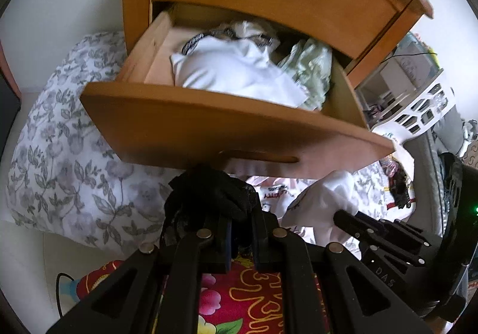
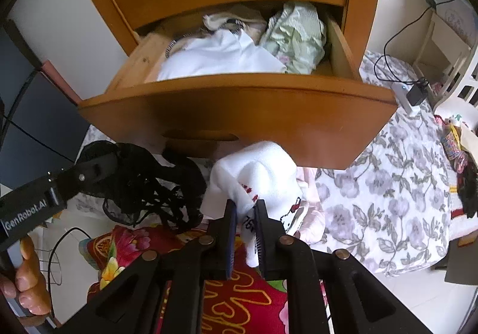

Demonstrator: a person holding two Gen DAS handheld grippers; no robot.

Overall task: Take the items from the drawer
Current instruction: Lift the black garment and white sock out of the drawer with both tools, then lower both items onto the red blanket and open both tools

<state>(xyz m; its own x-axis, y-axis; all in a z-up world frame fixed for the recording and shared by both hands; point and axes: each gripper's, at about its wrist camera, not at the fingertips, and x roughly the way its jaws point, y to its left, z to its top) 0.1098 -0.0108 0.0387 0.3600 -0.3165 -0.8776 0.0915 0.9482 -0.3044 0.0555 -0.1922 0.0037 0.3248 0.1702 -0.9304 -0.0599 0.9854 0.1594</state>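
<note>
holding one sock [image 2: 257,181], one black garment [image 1: 209,193]

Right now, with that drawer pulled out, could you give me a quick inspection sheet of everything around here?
Surface: floral bedding below the drawer.
Job's things: open drawer holds white garment and pale green cloth.
Clutter: red patterned cloth.
Grippers: left gripper shut on black lace garment; right gripper shut on white sock.
Cables: black cable, charger on bedding.
Surroundings: white basket.
</note>
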